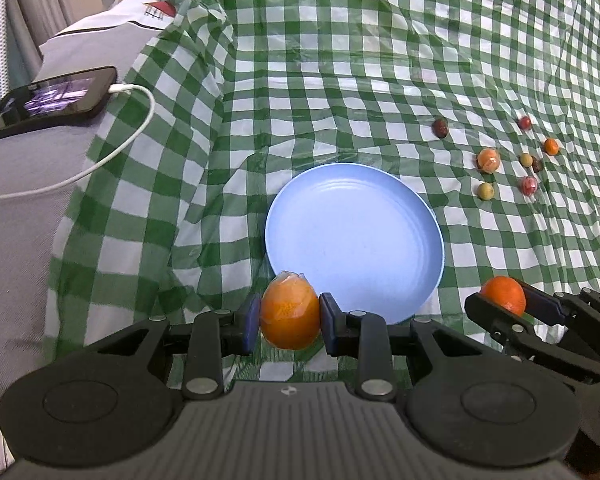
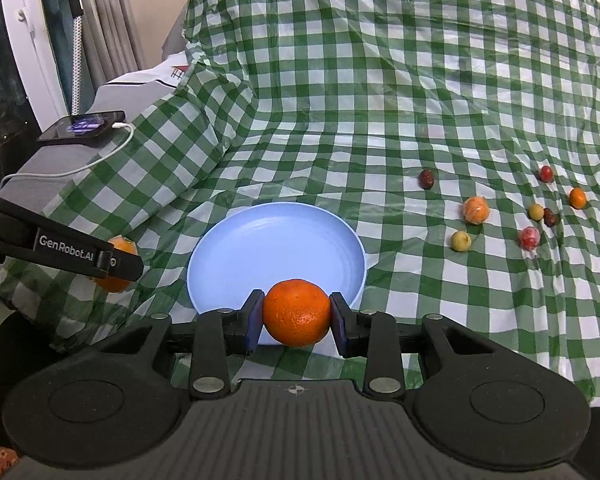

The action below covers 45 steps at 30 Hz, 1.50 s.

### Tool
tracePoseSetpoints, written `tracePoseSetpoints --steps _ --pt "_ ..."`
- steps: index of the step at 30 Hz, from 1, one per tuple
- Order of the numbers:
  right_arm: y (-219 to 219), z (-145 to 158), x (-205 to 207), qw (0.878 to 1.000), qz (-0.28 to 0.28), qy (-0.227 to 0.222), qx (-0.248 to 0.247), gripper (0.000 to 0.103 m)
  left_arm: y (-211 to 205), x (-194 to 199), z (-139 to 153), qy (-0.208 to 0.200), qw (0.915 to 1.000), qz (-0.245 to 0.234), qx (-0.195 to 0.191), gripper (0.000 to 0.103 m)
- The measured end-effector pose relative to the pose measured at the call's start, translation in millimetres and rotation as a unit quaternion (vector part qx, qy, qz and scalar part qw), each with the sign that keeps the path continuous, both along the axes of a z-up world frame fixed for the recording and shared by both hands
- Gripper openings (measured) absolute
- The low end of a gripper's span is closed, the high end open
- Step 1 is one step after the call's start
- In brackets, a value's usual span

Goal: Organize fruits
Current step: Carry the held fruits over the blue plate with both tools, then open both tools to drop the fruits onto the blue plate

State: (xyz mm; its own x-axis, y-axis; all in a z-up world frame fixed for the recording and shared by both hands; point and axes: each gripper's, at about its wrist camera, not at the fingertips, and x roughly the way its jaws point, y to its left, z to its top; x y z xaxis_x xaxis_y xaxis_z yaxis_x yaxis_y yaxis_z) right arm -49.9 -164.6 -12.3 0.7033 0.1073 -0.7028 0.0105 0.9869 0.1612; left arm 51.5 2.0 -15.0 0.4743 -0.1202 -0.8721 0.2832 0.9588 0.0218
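Green-and-white checked cloth (image 2: 380,80) covers the table, and your blue plate (image 1: 356,236) sits on it empty, just ahead of both grippers. Your left gripper (image 1: 289,316) is clamped on a wrapped orange (image 1: 290,312), its blue pads pressing the clear film on both sides; the fruit hangs just at the plate's near-left rim. Your right gripper (image 2: 296,314) is closed on a bare mandarin (image 2: 297,313), held over the plate's near edge. From the left wrist view you can see that same mandarin (image 1: 503,294) pinched in the right gripper's fingers, off the plate's near-right side.

Further right on the cloth, well apart from the plate, 8 small fruits lie loose: a wrapped orange one (image 2: 476,210), a small bare orange one (image 2: 577,197), 2 yellow-green ones (image 2: 461,241) (image 2: 536,211), a pink wrapped one (image 2: 529,238), a red one (image 2: 546,173) and 2 dark ones (image 2: 426,179) (image 2: 549,217), the second of these touching a yellow-green fruit.

At the far left, a phone (image 2: 82,128) lies on a grey surface with a white cable (image 2: 100,156) plugged in.
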Motion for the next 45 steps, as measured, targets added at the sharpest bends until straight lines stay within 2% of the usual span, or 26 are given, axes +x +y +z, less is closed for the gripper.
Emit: tracePoseSetpoints --steps 13,27,28,29,30,32,34,38,45 --pt "1.7 -40.5 55.9 0.999 0.009 0.044 -0.002 0.036 -21.7 52.0 -46.5 0.024 0.9994 -0.016 0.018 0.035" --pt "0.1 -76.7 88.7 0.996 0.019 0.081 -0.009 0.037 -36.5 86.5 -87.3 0.046 0.9978 -0.03 0.038 0.036" --pt "-0.2 -77.7 91.2 0.996 0.023 0.083 -0.006 0.038 -36.5 88.0 -88.1 0.047 0.9977 -0.032 0.036 0.037" --pt "-0.7 -77.8 92.9 0.996 0.024 0.083 -0.003 0.04 -36.3 88.4 -87.5 0.048 0.9978 -0.033 0.031 0.052" --pt "-1.2 -77.0 94.2 0.996 0.024 0.083 -0.001 0.045 -35.8 87.9 -85.1 0.044 0.9982 -0.035 0.023 0.079" --pt "-2.2 -71.9 93.4 0.997 0.018 0.079 -0.007 0.078 -34.0 83.7 -75.6 0.017 0.9993 -0.027 0.018 0.102" --pt "-3.7 -63.6 88.4 0.997 0.014 0.072 -0.012 0.084 -31.0 76.2 -63.5 -0.01 0.9995 -0.026 0.01 0.103" --pt "-4.9 -46.1 64.0 0.997 0.021 0.074 -0.007 0.092 -23.5 59.9 -49.4 -0.008 0.9995 -0.028 0.008 0.103" --pt "6.3 -25.6 7.7 0.996 0.033 0.077 0.001 0.097 -1.0 4.1 -27.0 -0.015 0.9998 -0.015 0.006 0.103"
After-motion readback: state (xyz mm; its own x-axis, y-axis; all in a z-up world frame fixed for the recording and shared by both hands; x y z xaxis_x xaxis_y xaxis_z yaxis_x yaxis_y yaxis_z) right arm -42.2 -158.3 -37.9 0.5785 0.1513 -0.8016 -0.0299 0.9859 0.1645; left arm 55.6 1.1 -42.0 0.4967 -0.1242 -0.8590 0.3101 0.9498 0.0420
